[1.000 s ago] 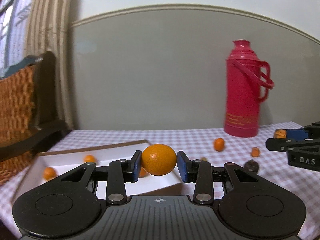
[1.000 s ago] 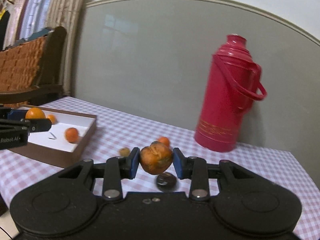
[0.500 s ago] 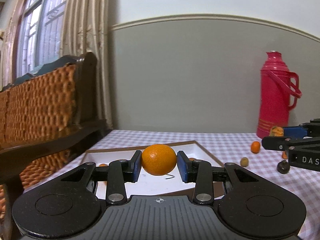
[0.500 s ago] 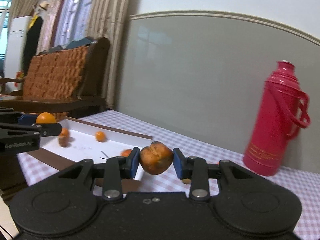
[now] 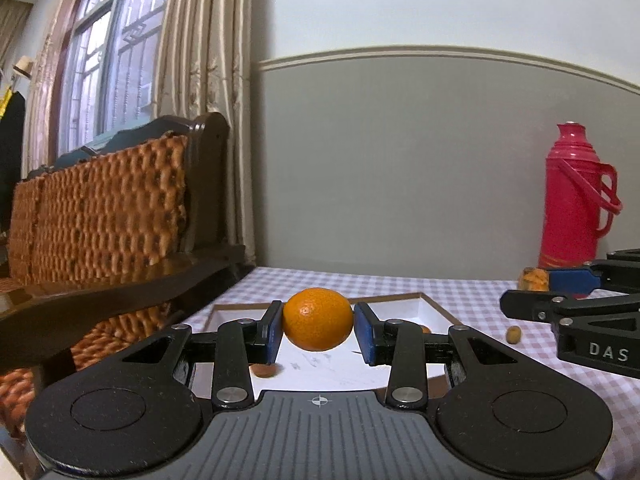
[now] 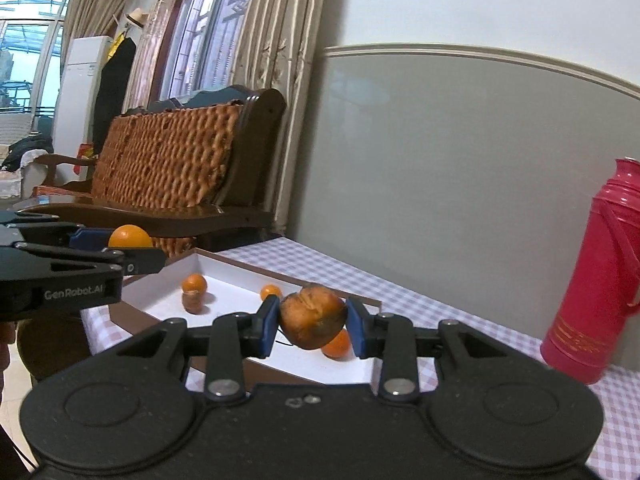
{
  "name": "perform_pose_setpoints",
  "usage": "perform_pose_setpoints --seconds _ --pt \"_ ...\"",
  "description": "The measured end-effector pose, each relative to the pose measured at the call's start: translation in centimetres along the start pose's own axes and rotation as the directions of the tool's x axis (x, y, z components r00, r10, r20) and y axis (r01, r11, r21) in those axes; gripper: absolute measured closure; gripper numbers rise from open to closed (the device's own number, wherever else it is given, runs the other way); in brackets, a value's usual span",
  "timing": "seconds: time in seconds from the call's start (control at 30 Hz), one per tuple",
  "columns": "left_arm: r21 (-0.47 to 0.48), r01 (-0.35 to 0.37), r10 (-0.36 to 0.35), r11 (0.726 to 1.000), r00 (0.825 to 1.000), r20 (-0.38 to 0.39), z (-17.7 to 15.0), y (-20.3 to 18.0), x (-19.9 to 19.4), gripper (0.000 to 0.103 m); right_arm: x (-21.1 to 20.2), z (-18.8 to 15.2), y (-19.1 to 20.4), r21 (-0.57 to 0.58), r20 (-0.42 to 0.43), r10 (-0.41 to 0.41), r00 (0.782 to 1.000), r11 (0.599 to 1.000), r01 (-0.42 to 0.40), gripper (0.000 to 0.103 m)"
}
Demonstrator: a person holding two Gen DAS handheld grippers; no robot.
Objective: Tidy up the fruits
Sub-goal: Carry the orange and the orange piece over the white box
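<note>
My left gripper [image 5: 318, 326] is shut on a bright orange [image 5: 318, 319] and holds it above the near part of the white box [image 5: 436, 314]. My right gripper [image 6: 312, 322] is shut on a wrinkled brownish-orange fruit [image 6: 312, 316] above the box's near corner [image 6: 370, 372]. The box holds several small fruits: an orange [image 6: 194, 282] resting on a brown one [image 6: 193, 302], a small orange [image 6: 270, 291] and another [image 6: 338, 345]. The right gripper also shows at the right of the left wrist view [image 5: 560, 292], and the left gripper at the left of the right wrist view [image 6: 120, 248].
A red thermos [image 5: 572, 200] stands at the back right of the checked tablecloth [image 5: 500, 296]. A small olive-coloured fruit [image 5: 512, 334] lies on the cloth right of the box. A wicker-backed wooden chair [image 5: 120, 208] stands left of the table, by the curtain [image 5: 200, 40].
Both grippers have swung left with their fruits, from over the open cloth to over the white box. The thermos has slid to the right edge of both views.
</note>
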State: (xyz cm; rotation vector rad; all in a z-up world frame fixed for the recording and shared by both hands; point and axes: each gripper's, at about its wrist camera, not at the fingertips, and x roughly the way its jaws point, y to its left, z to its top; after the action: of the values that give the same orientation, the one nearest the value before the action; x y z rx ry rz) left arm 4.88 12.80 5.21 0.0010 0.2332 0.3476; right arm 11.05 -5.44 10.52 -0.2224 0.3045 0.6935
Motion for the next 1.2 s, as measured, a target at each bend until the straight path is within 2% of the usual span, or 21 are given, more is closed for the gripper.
perform_pose_setpoints --seconds 0.57,0.9,1.2 --pt "-0.009 -0.088 0.088 0.996 0.996 -0.01 -0.1 4.1 1.4 0.065 2.2 1.5 2.6 0.017 0.046 0.048 0.998 0.999 -0.049 0.076" --pt "-0.03 -0.079 0.078 0.996 0.997 -0.027 0.1 4.9 3.6 0.065 4.0 2.0 2.9 0.049 0.041 0.005 0.999 0.999 -0.007 0.076" --pt "-0.049 -0.075 0.073 0.996 0.997 -0.032 0.8 4.2 5.7 0.065 6.4 2.4 1.3 0.105 0.015 -0.032 0.999 0.994 0.031 0.076"
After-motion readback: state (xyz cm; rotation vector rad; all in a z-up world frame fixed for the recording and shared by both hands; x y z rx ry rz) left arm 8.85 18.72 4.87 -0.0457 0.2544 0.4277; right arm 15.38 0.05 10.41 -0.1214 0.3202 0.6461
